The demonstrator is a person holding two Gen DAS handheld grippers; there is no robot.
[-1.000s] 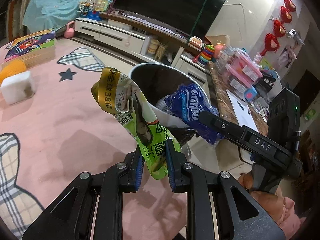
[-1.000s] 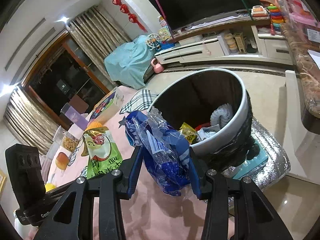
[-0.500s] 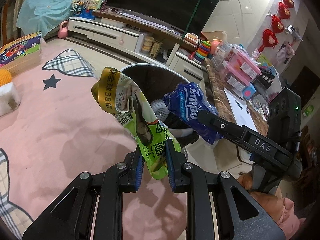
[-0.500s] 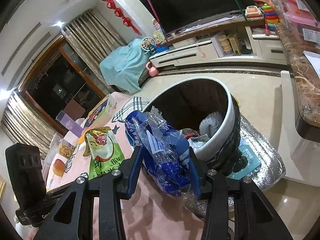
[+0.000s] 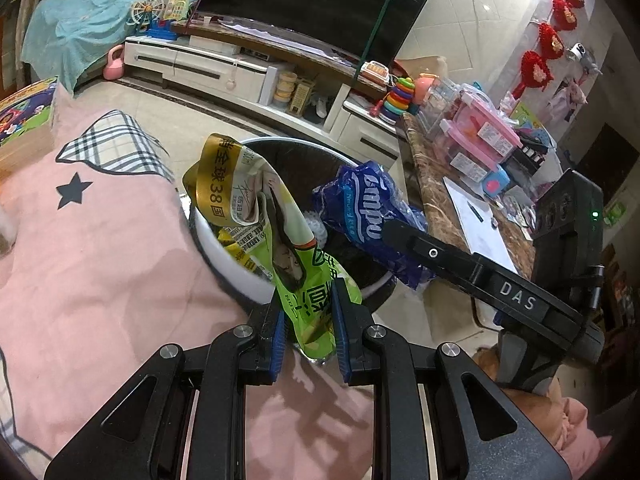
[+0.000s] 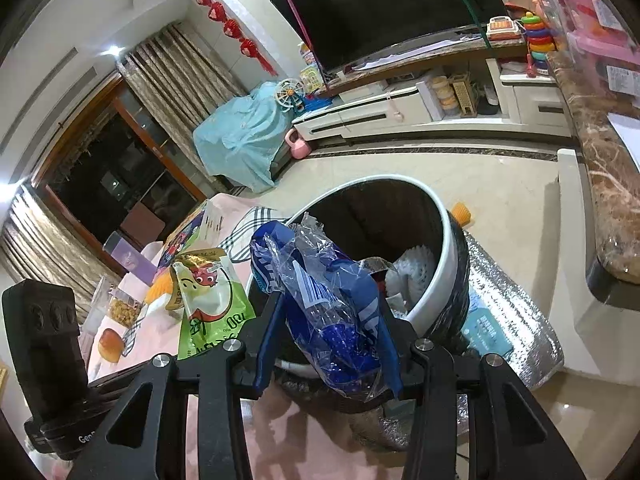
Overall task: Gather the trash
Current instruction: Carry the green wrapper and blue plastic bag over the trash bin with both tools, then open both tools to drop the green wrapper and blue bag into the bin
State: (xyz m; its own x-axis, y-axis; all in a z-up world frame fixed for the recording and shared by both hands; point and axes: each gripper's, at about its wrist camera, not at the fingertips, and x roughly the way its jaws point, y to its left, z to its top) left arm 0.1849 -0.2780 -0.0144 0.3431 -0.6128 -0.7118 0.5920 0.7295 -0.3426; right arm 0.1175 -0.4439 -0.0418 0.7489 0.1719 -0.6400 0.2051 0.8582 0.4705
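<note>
Bin (image 5: 236, 276) nearer than before, its contents half hidden by green wrapper (image 5: 308, 304), blue wrapper (image 6: 336, 320)

A home living room. A big dark TV (image 5: 316, 4) stands on a long white low cabinet (image 5: 208, 72), with toys beside it: a ring stacker (image 5: 400, 96) and a toy Ferris wheel (image 5: 146, 14). Red ornaments (image 5: 548, 40) hang on the tiled wall, curtains (image 6: 180, 92) frame a dark window, and a pink rug (image 5: 100, 264) covers the tile floor.
</note>
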